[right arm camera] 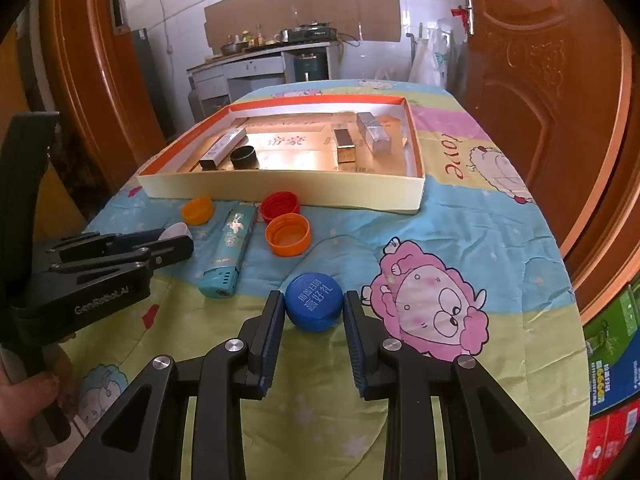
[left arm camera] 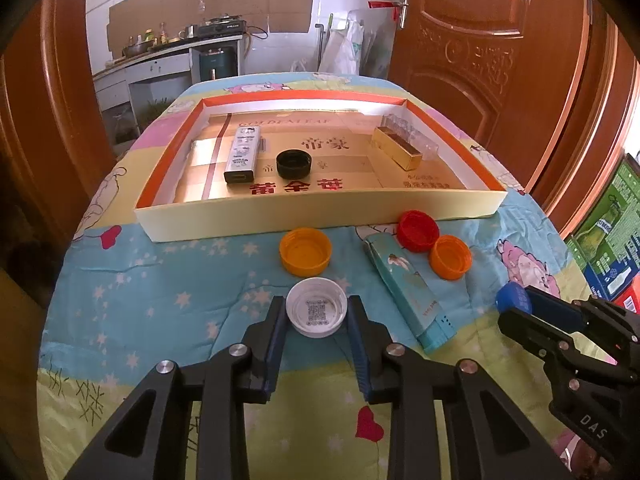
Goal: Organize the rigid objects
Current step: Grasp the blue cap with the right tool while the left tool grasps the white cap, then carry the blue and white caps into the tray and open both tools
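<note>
Wooden doors flank a table under a cartoon-print cloth (right arm camera: 460, 232), with a shallow cardboard tray (left arm camera: 320, 216) at its far side. The left gripper (left arm camera: 317, 314) has its fingers against both sides of a white cap (left arm camera: 317, 307) lying open side up. The right gripper (right arm camera: 314, 310) likewise squeezes a blue cap (right arm camera: 314, 301). Between them lies a teal lighter box (right arm camera: 230, 250), with orange and red caps near the tray.

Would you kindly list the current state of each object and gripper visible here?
left gripper: shut on white cap, open side up
right gripper: shut on blue cap, top side up
black cap: in box
red cap: on quilt, outside box
teal lighter: lying flat on quilt
</note>
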Available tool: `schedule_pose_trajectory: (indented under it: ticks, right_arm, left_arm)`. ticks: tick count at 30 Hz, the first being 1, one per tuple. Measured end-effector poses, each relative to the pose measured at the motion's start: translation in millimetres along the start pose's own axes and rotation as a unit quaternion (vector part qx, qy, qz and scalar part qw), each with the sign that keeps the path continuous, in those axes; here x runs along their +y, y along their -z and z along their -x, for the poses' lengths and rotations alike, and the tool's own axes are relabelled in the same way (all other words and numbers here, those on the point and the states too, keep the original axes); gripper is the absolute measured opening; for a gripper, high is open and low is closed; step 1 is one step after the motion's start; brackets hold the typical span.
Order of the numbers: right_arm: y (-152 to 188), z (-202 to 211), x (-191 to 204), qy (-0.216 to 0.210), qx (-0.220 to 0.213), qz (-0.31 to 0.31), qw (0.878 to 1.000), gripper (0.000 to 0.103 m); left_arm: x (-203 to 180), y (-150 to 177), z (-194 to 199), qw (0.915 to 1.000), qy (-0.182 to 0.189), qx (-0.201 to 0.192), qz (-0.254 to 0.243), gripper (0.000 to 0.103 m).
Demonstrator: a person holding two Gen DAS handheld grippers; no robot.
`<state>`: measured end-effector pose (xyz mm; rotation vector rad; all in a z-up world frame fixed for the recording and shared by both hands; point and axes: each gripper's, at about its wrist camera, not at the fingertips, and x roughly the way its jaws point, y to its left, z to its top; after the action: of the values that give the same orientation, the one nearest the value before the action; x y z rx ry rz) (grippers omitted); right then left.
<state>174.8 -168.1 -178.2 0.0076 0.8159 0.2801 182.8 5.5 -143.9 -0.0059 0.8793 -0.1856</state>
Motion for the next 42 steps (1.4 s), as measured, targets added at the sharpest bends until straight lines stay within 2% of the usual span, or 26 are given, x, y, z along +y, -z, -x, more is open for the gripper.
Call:
schedule_pose_trajectory:
  ticks: [10, 22, 42]
  right_arm:
    - [-7.7, 13.5, 2.4, 0.004, -0.014, 0.006, 1.0, 0.031]
    - [-33.0, 33.0, 8.7, 0.009, -0.042, 0.026, 0.999, 0.031]
    - [-84.8, 34.9, 6.5, 0.011, -0.072, 0.057, 0.996, 0.03]
  left_arm:
    - [8.5, -8.4, 30.4, 0.9991, -0.017, -0.036, 0.012, 0.031]
    - [17.5, -27.0, 60.9, 0.9974, -0.011, -0.07, 0.017, 0.031]
    - [22.9, -65.9, 74.9, 0.9948, 0.001, -0.102, 0.005, 0.031]
